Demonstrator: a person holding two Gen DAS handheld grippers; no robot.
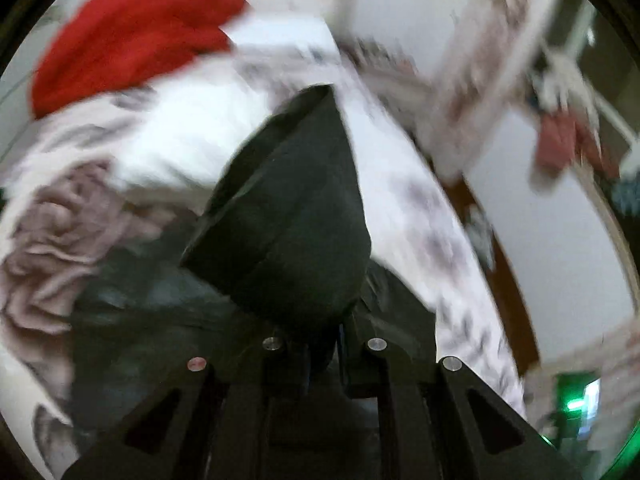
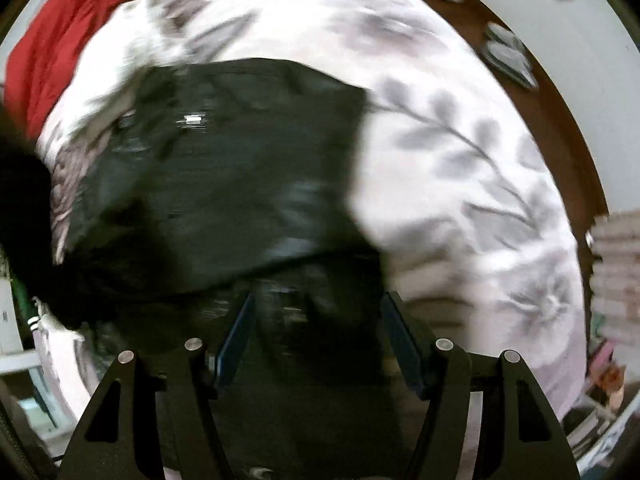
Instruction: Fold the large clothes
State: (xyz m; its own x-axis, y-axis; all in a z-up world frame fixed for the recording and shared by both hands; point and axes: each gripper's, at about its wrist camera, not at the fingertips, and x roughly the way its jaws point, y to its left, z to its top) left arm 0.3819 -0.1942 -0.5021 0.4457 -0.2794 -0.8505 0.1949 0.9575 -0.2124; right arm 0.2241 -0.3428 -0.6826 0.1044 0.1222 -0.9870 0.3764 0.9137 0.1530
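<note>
On the bed (image 2: pixel 460 168), over its leaf-patterned cover, one black garment (image 2: pixel 240 168) lies spread out. One red cloth (image 1: pixel 132 44) sits at the far left, one mauve cloth (image 1: pixel 60 232) nearer. Left hand-held gripper (image 1: pixel 324 340) is clamped on a raised fold of the black garment. Right hand-held gripper (image 2: pixel 318 344) stands apart, black fabric between its fingers.

The black garment (image 1: pixel 288 208) is dark, smooth fabric — one bunched fold of it rises in a rounded cone above the floral bedspread (image 1: pixel 404 200). In the right wrist view the black garment (image 2: pixel 240 176) lies spread broadly across the floral bedspread (image 2: pixel 460 152), creased and blurred — its right edge curving down.
</note>
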